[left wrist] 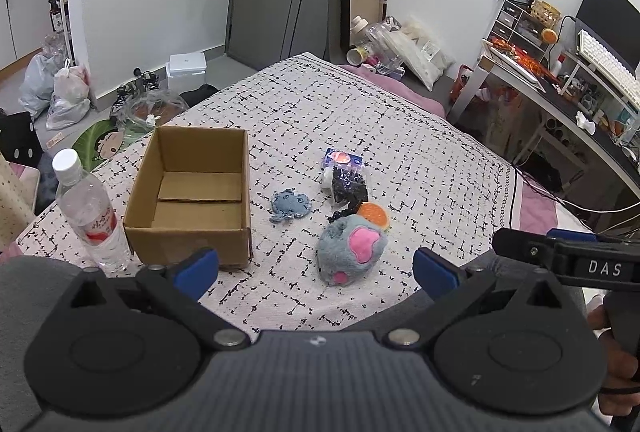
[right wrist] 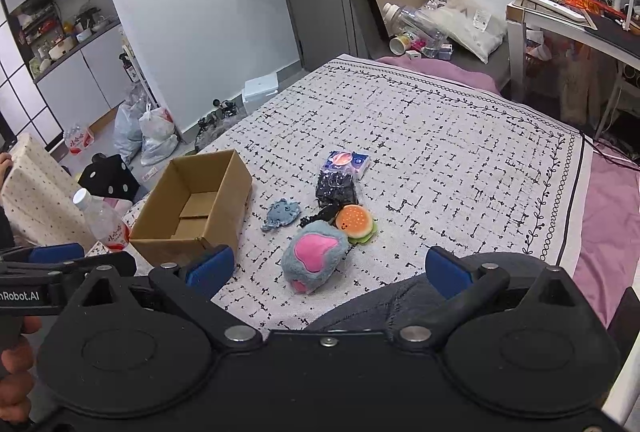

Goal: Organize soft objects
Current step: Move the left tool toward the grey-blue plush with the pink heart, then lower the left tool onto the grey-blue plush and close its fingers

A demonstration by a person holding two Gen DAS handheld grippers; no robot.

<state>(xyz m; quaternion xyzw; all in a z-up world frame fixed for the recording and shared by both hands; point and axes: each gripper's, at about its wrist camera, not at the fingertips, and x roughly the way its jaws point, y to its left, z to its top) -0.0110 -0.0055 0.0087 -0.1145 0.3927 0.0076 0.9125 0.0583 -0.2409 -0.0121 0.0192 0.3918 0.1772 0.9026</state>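
Left tool [left wrist: 316, 270]: blue pads spread wide, nothing between them, held above the near edge of the bed [left wrist: 420, 135]
Right tool [right wrist: 328, 270]: pads equally wide apart and bare, also over the near edge
Grey-and-pink plush [left wrist: 352, 248]: on the bedspread just ahead of both tools, between the pads in each view
Burger plush [right wrist: 356, 224]: touching the far side of the grey plush; the right view shows its bun, face and green layer, the left view only an orange cap
Blue fabric toy [left wrist: 289, 205]: ahead and left of the grey plush, apart from it
Black glittery packet [left wrist: 349, 185]: beyond the burger; contents hard to make out
Tissue pack [right wrist: 346, 161]: farthest, just behind the packet
Cardboard box [left wrist: 192, 191]: open, ahead-left of the left tool
Water bottle [left wrist: 90, 211]: upright left of the box; in the right view its base is hidden behind the left tool
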